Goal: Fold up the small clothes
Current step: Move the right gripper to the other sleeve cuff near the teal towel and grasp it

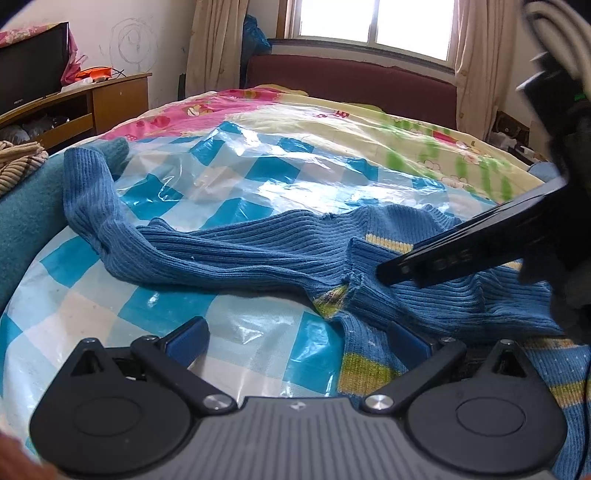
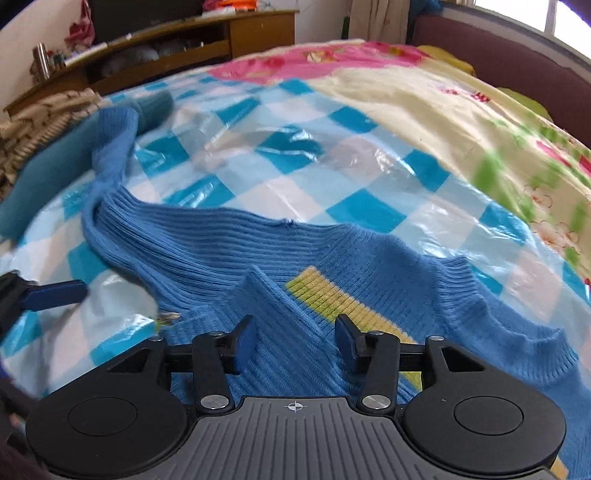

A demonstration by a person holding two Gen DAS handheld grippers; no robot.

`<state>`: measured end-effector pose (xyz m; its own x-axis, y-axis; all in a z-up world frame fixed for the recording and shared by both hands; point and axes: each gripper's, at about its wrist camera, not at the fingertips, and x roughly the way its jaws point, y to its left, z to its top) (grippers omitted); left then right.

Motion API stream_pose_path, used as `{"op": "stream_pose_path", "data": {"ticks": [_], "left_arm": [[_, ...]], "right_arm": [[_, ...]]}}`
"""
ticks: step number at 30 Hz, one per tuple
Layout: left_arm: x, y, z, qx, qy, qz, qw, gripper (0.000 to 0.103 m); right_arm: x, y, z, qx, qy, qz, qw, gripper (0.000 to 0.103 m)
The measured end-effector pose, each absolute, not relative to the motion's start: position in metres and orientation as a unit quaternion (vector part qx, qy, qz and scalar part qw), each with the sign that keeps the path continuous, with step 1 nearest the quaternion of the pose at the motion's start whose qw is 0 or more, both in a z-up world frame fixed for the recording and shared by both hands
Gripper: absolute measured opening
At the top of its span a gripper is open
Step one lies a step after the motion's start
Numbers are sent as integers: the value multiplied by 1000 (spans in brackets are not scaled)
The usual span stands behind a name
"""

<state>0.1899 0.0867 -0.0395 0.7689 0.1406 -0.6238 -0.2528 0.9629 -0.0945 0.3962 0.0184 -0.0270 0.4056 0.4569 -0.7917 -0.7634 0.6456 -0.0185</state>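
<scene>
My blue sweater (image 2: 229, 254) is rib-knit, soft and rumpled, with yellow-green striped bands (image 2: 332, 295) worked into its body; it lies on a glossy plastic sheet (image 2: 295, 173) printed in blue, pale blue and white checks, crinkled and shining under the window light; the sheet covers a bed whose far side shows a floral quilt (image 2: 443, 110) in cream, pink and green. The sweater's long axis runs across the bed from side to side; one sleeve (image 1: 92, 192) stretches away to the left and bends toward the far edge, its cuff resting against a teal fabric (image 1: 26, 221) at the bed's left side; the body bunches in folds near me, on the right. My right gripper (image 2: 295, 341) hangs over the body with its blue-padded fingers (image 2: 245, 343) standing apart, a raised ridge of ribbed knit between them and no pad pressing on it. My left gripper (image 1: 295, 341) stands spread wide; its left finger (image 1: 188, 338) is over bare plastic and its right one sits at the sweater's striped edge, gripping nothing. In the left wrist view the right gripper's black finger bears pale lettering, too blurred for me to read. A wooden cabinet (image 2: 184, 33) stands beyond the bed; a beige cable-knit garment (image 2: 40, 118) lies at the far left.
</scene>
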Motion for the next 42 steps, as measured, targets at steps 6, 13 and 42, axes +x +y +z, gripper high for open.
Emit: {"op": "stream_pose_path", "data": {"ticks": [6,13,42], "left_arm": [[190,86,-41,-88,324,101,937,103],[189,86,-39,-91,319,96,938,103],[144,164,-24,-214,301,164,914,103]], "right_arm": [[397,12,-25,-181,399,333,835,4],[400,13,-26,-202,403,303,840,13],[374,206,8,-159,460,526,698,38]]}}
